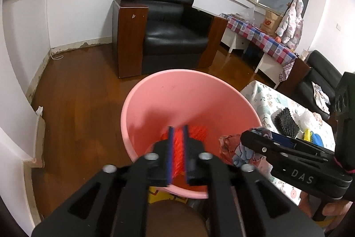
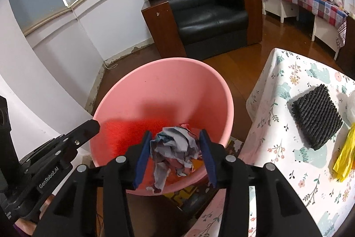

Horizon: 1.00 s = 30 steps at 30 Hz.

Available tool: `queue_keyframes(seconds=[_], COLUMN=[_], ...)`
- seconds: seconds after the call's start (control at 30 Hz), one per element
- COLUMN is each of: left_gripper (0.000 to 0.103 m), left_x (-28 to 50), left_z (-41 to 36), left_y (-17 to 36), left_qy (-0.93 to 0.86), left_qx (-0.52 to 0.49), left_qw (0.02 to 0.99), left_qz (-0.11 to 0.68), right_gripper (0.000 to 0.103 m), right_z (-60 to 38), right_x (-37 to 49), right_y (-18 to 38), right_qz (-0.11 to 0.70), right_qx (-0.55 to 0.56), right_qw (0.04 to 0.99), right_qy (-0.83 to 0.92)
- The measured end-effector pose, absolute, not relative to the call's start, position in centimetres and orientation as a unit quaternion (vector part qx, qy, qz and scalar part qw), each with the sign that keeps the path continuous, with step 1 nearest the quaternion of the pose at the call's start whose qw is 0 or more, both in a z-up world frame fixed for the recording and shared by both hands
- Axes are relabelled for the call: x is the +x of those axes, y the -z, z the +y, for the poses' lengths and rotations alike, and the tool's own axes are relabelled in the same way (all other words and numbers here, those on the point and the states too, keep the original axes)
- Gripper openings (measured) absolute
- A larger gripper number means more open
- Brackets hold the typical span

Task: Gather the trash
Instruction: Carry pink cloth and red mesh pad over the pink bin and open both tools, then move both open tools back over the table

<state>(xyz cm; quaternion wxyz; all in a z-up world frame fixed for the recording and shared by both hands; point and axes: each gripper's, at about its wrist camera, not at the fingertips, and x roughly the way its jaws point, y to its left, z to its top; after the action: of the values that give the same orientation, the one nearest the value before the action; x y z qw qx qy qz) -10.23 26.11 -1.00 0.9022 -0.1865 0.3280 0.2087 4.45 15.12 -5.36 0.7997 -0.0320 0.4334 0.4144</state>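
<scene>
- Pink bucket [image 2: 164,90]: stands on the wooden floor [image 1: 73,99] just beside the bench [image 2: 295,161]; both our claws point down over its mouth.
- Left claw [image 1: 177,154]: its blue pads stand a little apart above the bucket; a red mesh piece [image 1: 178,146] shows in the gap and blurs, so we cannot tell whether the pads touch it. In the right wrist view the same red piece lies against the inner wall of the bucket.
- Right claw [image 2: 175,159]: its jaws stand apart on either side of a crumpled wad of printed paper [image 2: 175,148]; the wad sits between the pads over the bucket, and we see a gap at the left pad, so we read no clamp on it.
- Bench: covered with a floral cloth; it carries a black ribbed foam block [image 2: 317,117] and, near the right edge, a yellow plastic bag [image 2: 346,154].
- Background: a black leather armchair [image 1: 168,26] with brown wooden sides stands against the white wall beyond the bucket; a long side table under a checked cloth [image 1: 261,37] runs to its right.
</scene>
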Motion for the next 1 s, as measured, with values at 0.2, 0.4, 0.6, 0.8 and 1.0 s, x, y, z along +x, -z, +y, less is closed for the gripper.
queue_keyframes(seconds=[0.2, 0.4, 0.6, 0.8, 1.0], left_gripper=[0.036, 0.036, 0.036, 0.036, 0.036], left_x=[-10.4, -10.7, -10.6, -10.3, -9.4], left_z=[25.8, 25.3, 25.2, 24.6, 23.0], left_y=[1.0, 0.8, 0.5, 0.1, -0.3], left_qy=[-0.206, -0.202, -0.203, -0.192, -0.165], left_qx=[-0.187, -0.181, -0.178, -0.172, -0.158], left_qw=[0.904, 0.907, 0.908, 0.912, 0.920], left_qz=[0.324, 0.322, 0.322, 0.320, 0.319], right_gripper=[0.044, 0.048, 0.056, 0.056, 0.056], right_z=[14.6, 14.4, 14.0, 12.9, 9.5], right_x=[4.3, 4.2, 3.9, 3.4, 3.4], right_y=[5.5, 5.2, 4.8, 4.1, 3.3], right_qz=[0.435, 0.433, 0.423, 0.408, 0.392], right_qx=[-0.028, -0.022, -0.020, -0.018, -0.020], right_qw=[0.798, 0.793, 0.792, 0.805, 0.835], right_qy=[-0.417, -0.428, -0.439, -0.431, -0.386])
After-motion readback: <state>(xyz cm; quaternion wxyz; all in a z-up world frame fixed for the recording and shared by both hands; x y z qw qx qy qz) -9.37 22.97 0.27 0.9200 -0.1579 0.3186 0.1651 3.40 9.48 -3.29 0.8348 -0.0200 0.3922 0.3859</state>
